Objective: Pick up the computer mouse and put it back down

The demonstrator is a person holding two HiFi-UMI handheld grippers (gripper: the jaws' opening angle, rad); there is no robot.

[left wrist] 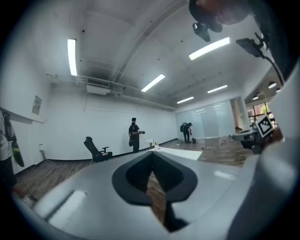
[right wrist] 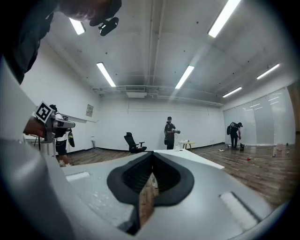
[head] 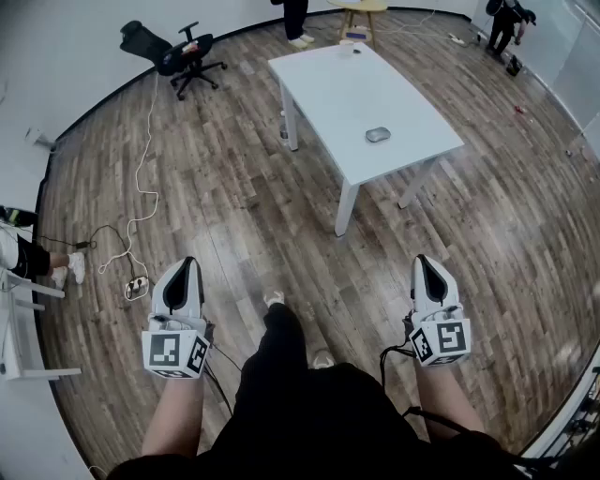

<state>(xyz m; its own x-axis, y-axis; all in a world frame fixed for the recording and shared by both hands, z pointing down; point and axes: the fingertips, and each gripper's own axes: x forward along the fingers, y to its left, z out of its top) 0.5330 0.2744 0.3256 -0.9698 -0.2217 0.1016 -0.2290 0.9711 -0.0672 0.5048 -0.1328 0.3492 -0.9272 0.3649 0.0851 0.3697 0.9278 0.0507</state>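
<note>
1. The computer mouse [head: 378, 134] lies on the white table [head: 328, 84], close to its near right-hand edge, and is touched by neither gripper.
2. The left gripper [head: 190, 265] is held about level above the wooden floor [head: 234, 206], well apart from the table. Its fingers [left wrist: 84, 187] are brought together at the tips, and nothing is gripped between them.
3. The right gripper [head: 424, 262] is held in the same way on the other side of the person's legs [head: 281, 347]. Its fingers [right wrist: 89, 192] are fully closed and empty.
4. Both grippers are pointed towards the table, which stands ahead of the person.
5. A black office chair [head: 180, 52] stands on the floor off to the left of the table. A white cable [head: 142, 178] is trailed across the floor to a power strip [head: 138, 287], which lies near the left gripper.
6. Another person [head: 295, 23] is seen standing at the far end of the room, beyond the table.
</note>
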